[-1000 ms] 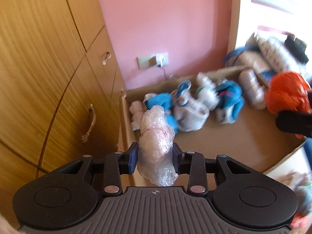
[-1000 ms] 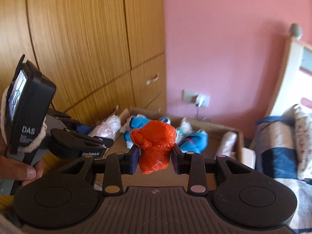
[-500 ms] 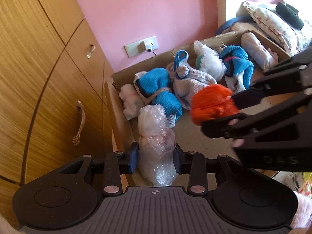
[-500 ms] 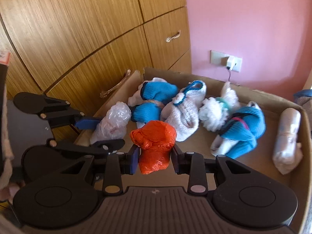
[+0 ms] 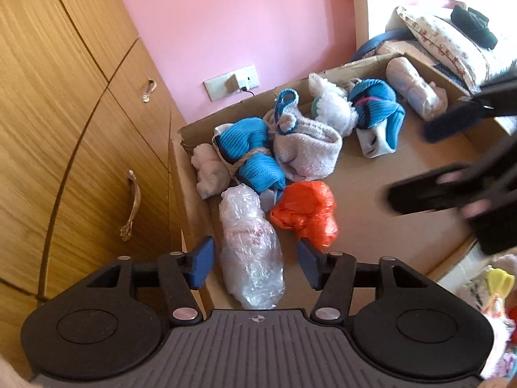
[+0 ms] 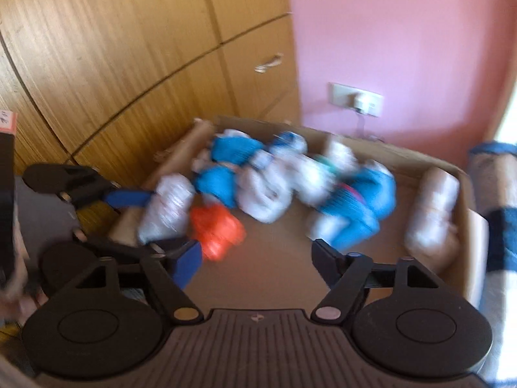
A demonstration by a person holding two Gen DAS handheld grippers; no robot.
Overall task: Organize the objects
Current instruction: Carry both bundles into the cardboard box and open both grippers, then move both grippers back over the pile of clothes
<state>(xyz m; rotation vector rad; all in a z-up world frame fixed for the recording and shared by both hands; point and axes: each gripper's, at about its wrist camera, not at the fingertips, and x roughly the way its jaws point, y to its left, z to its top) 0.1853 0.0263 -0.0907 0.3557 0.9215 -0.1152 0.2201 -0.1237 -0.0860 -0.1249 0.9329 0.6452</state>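
Left wrist view: left hand-held gripper (image 5: 255, 263) spread wide over near corner of cardboard box (image 5: 381, 226). Clear bag (image 5: 250, 249) between the blue pads (image 5: 202, 262), touching neither; released, lying on box floor along left wall. Orange bag (image 5: 305, 213) just beside clear bag on its right, also on box floor, touching or nearly touching it. Behind both: blue bundle (image 5: 248, 155) tied with twine, pale knit bundle (image 5: 307, 148), white fluffy bundle (image 5: 332, 106), second blue bundle (image 5: 376, 113), wrapped roll (image 5: 412, 87) at far right wall. Small pale bundle (image 5: 208, 171) in far left corner. Right hand-held gripper (image 5: 458, 158) at right edge above box, blurred, fingers apart, nothing between them. Wardrobe (image 5: 74, 123) left of box, pink wall (image 5: 245, 26) with socket (image 5: 231, 82) behind. Pillow (image 5: 439, 42) on bed at upper right.

Right wrist view: heavy motion blur. Right hand-held gripper (image 6: 255, 263) released, wide, empty. Orange bag (image 6: 216, 229) ahead and left on box floor, next to clear bag (image 6: 168, 208). Left hand-held gripper (image 6: 142, 220) at left, straddling clear bag, not gripping. Blue and white bundles in a blurred row behind; wrapped roll (image 6: 431, 216) against right wall of box (image 6: 465, 226).
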